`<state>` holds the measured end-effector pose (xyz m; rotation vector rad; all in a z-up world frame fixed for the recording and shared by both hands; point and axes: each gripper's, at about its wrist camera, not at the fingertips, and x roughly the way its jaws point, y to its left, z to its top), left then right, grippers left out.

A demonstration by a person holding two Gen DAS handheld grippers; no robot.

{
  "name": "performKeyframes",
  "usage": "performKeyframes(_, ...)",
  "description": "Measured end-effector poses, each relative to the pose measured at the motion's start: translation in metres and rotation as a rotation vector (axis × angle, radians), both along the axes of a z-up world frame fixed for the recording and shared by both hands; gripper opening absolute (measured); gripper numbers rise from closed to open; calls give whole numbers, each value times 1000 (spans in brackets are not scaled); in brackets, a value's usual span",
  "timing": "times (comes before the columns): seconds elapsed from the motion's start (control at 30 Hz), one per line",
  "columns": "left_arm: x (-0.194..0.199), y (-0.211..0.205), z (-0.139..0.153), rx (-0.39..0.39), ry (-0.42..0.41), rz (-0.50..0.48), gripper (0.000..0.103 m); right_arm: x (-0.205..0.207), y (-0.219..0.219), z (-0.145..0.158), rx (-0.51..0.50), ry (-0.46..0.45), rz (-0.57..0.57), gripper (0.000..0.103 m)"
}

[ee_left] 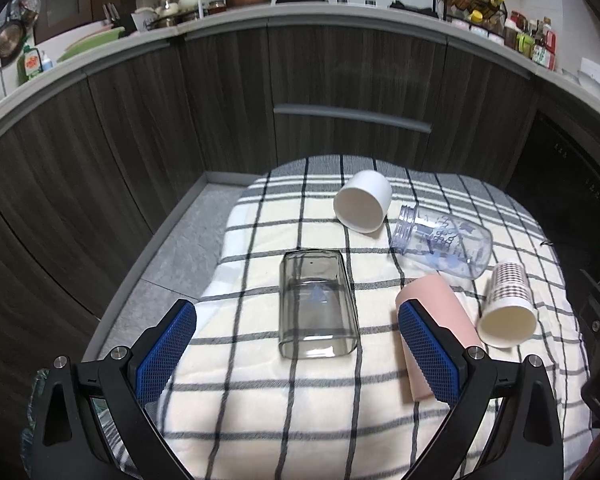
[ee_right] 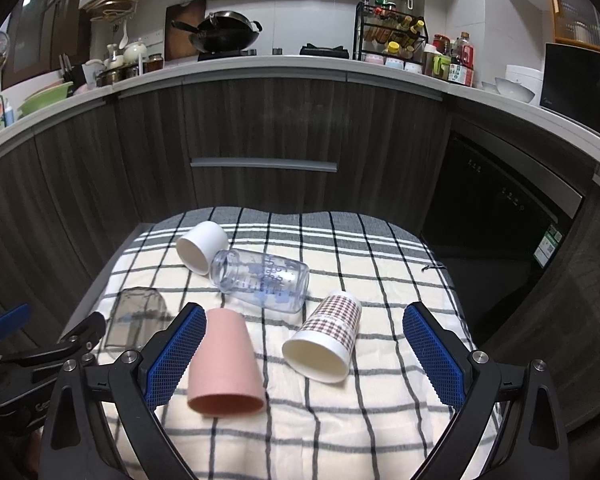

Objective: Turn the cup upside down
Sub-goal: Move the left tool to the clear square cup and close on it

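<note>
Several cups lie on their sides on a checked cloth (ee_left: 260, 400). A clear square glass (ee_left: 316, 304) lies between my left gripper's (ee_left: 296, 340) open blue pads, a little ahead of them. A pink cup (ee_right: 224, 364) lies by my right gripper's left pad (ee_right: 172, 356); a plaid paper cup (ee_right: 324, 340) lies between the open fingers of my right gripper (ee_right: 300, 344). A white cup (ee_right: 202, 250) and a clear printed bottle (ee_right: 260, 280) lie farther back. The glass shows at the left of the right wrist view (ee_right: 136, 320). Both grippers are empty.
The cloth (ee_right: 340, 420) covers a small table in front of dark wood kitchen cabinets (ee_left: 340, 80). A grey floor strip (ee_left: 172, 248) runs along the table's left. A black appliance (ee_right: 500, 220) stands at the right. The left gripper's body (ee_right: 40, 352) shows at the right wrist view's lower left.
</note>
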<state>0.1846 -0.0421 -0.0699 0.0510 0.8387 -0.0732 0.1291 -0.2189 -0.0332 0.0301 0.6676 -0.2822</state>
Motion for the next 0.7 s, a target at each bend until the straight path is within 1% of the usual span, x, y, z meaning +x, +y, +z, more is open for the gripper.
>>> performKeyframes(0.23,33,-13,-34,32,80,-4,101,26,-11,-19,9,48,-4,100)
performKeyframes(0.37,46,-19,-52,52,129,2,97,37,-12,-31,18,78,5,100)
performKeyframes(0.53,61,-20,-72,67,187,14,87,46,-12,-48,58,126,15,100)
performKeyframes(0.67,67,-22,-81,69,220,10,79,50,-11,-57,68,147,23,100)
performKeyframes(0.7,68,-22,-83,64,225,8,77,51,-11,-58,85,154,27,100)
